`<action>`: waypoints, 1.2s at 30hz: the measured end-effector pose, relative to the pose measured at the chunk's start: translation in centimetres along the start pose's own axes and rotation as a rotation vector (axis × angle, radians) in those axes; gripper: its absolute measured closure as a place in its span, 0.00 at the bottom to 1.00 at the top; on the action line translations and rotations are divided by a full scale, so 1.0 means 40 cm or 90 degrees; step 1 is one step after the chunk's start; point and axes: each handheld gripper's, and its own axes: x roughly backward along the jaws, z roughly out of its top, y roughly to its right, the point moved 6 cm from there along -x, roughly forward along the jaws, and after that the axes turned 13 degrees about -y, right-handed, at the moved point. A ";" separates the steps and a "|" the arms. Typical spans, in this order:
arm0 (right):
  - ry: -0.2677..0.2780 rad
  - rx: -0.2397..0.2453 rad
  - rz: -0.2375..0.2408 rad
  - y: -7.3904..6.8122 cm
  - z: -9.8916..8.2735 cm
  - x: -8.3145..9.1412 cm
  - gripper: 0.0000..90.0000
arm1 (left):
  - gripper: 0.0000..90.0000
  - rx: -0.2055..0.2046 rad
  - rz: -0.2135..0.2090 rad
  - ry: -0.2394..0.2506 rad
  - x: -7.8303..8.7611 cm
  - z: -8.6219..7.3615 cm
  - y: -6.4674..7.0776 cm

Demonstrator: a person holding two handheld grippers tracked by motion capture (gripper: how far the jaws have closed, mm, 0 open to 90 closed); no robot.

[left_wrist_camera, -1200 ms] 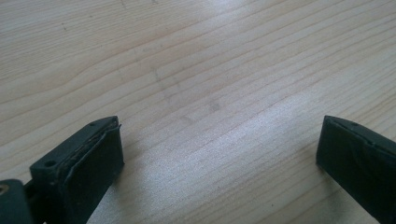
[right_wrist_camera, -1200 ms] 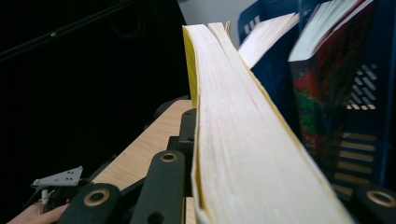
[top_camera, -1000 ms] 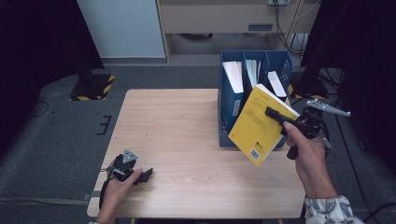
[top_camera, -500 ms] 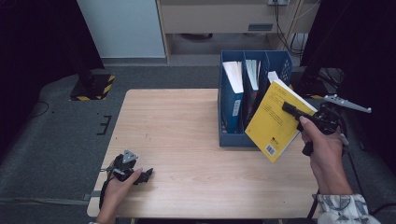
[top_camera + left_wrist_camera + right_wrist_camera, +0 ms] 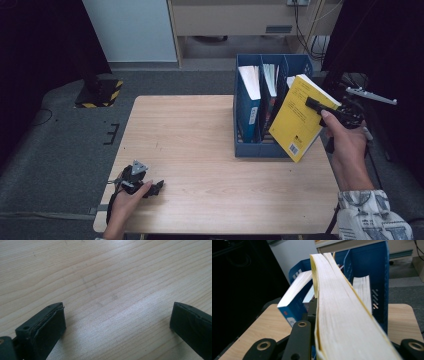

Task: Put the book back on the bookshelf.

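Observation:
A thick yellow book [image 5: 299, 119] hangs tilted in the air in front of the right end of a blue file rack [image 5: 265, 149]. My right gripper [image 5: 314, 103] is shut on its upper edge, one jaw lying across the cover. In the right gripper view the book's page edge [image 5: 339, 315] runs away from the jaws toward the blue rack [image 5: 372, 270]. My left gripper [image 5: 157, 187] rests on the table near the front left corner. Its jaws stand open [image 5: 117, 322] over bare wood, nothing between them.
The rack holds a blue book [image 5: 248, 100] in its left slot, another book [image 5: 270, 80] in the middle slot and white pages [image 5: 362, 290] in the right slot. The wooden table [image 5: 200, 130] stretches left of it. A yellow-black striped block [image 5: 100, 92] lies on the floor beyond.
My right hand has carried the yellow book up and to the right, nearer the rack's right slot, and it stands more upright. The left gripper has not moved.

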 end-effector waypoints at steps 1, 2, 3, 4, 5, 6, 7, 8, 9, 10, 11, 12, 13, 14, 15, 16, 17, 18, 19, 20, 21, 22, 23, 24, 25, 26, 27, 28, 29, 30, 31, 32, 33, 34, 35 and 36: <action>0.001 -0.004 -0.007 0.007 0.010 -0.006 0.83 | 0.00 0.000 0.000 0.000 0.000 0.000 0.000; 0.001 -0.004 -0.007 0.007 0.010 -0.006 0.83 | 0.00 0.000 0.000 0.000 0.000 0.000 0.000; 0.001 -0.005 -0.011 0.011 0.015 -0.009 0.83 | 0.00 0.000 0.000 0.000 0.000 0.000 0.000; 0.002 -0.008 -0.014 0.014 0.019 -0.013 0.83 | 0.00 0.000 0.000 0.000 0.000 0.000 0.000; 0.002 -0.010 -0.016 0.018 0.022 -0.016 0.83 | 0.00 0.000 0.000 0.000 0.000 0.000 0.000; 0.001 -0.012 -0.017 0.022 0.024 -0.020 0.83 | 0.00 0.000 0.000 0.000 0.000 0.000 0.000; 0.000 -0.015 -0.018 0.026 0.026 -0.023 0.83 | 0.00 0.000 0.000 0.000 0.000 0.000 0.000; -0.001 -0.019 -0.018 0.029 0.027 -0.027 0.83 | 0.00 0.000 0.000 0.000 0.000 0.000 0.000; 0.001 -0.024 -0.021 0.033 0.030 -0.034 0.83 | 0.00 0.000 0.000 0.000 0.000 0.000 0.000; 0.001 -0.024 -0.021 0.033 0.030 -0.034 0.83 | 0.00 0.000 0.000 0.000 0.000 0.000 0.000; -0.001 -0.023 -0.023 0.035 0.031 -0.037 0.83 | 0.00 0.000 0.000 0.000 0.000 0.000 0.000; -0.002 -0.025 -0.024 0.036 0.032 -0.040 0.83 | 0.00 0.000 0.000 0.000 0.000 0.000 0.000; -0.004 -0.023 -0.029 0.038 0.036 -0.047 0.83 | 0.00 0.000 0.000 0.000 0.000 0.000 0.000; -0.004 -0.023 -0.029 0.038 0.036 -0.047 0.83 | 0.00 0.000 0.000 0.000 0.000 0.000 0.000; -0.004 -0.020 -0.034 0.035 0.042 -0.053 0.83 | 0.00 -0.001 0.000 0.000 0.000 0.000 0.000; -0.004 -0.020 -0.034 0.035 0.042 -0.053 0.83 | 0.00 -0.001 0.000 0.000 0.000 0.000 0.000; -0.004 -0.017 -0.035 0.033 0.045 -0.056 0.83 | 0.00 -0.001 -0.001 0.000 0.000 0.000 0.000; -0.003 -0.016 -0.037 0.031 0.049 -0.059 0.83 | 0.00 -0.001 -0.001 -0.001 0.000 0.001 0.000; 0.000 -0.016 -0.036 0.027 0.056 -0.065 0.83 | 0.00 -0.001 -0.001 -0.001 0.000 0.001 0.000; 0.000 -0.016 -0.036 0.027 0.056 -0.065 0.83 | 0.00 -0.001 -0.001 0.000 0.000 0.001 0.000; -0.001 -0.017 -0.036 0.025 0.058 -0.069 0.83 | 0.00 -0.001 -0.001 0.001 0.000 0.001 0.000; 0.000 -0.017 -0.037 0.023 0.061 -0.073 0.83 | 0.00 -0.001 -0.001 0.000 0.000 0.001 0.000; -0.002 -0.013 -0.038 0.018 0.065 -0.081 0.83 | 0.00 -0.001 -0.001 0.000 0.000 0.001 0.000; -0.002 -0.013 -0.038 0.018 0.065 -0.081 0.83 | 0.00 -0.002 -0.001 0.000 0.000 0.001 0.000; -0.006 -0.010 -0.041 0.014 0.067 -0.089 0.83 | 0.00 -0.002 -0.001 -0.001 0.000 0.001 0.000; -0.006 -0.010 -0.041 0.014 0.067 -0.089 0.83 | 0.00 -0.002 -0.001 -0.001 0.000 0.001 0.000; -0.007 -0.008 -0.043 0.010 0.071 -0.098 0.83 | 0.00 -0.002 -0.001 -0.001 0.000 0.001 0.000; -0.007 -0.008 -0.043 0.010 0.071 -0.098 0.83 | 0.00 -0.002 -0.001 -0.001 0.000 0.001 0.000; -0.007 -0.008 -0.043 0.009 0.072 -0.101 0.83 | 0.00 -0.002 -0.001 -0.001 0.000 0.001 0.000; -0.007 -0.008 -0.045 0.008 0.074 -0.106 0.83 | 0.00 -0.002 -0.001 -0.001 0.000 0.001 0.000; -0.009 -0.008 -0.049 0.007 0.077 -0.113 0.83 | 0.00 -0.003 -0.001 -0.001 0.000 0.001 0.000; -0.009 -0.008 -0.049 0.007 0.077 -0.113 0.83 | 0.00 -0.003 -0.001 -0.001 0.000 0.001 0.000; -0.008 -0.007 -0.052 0.008 0.078 -0.117 0.83 | 0.00 -0.003 -0.001 -0.002 0.000 0.001 0.000; -0.009 -0.007 -0.054 0.008 0.079 -0.121 0.83 | 0.00 -0.003 -0.001 -0.002 0.000 0.001 -0.001; -0.010 -0.007 -0.057 0.008 0.080 -0.125 0.83 | 0.00 -0.003 -0.001 -0.002 0.000 0.001 -0.001; -0.011 -0.008 -0.057 0.007 0.081 -0.129 0.83 | 0.00 -0.003 -0.001 -0.002 0.000 0.001 -0.001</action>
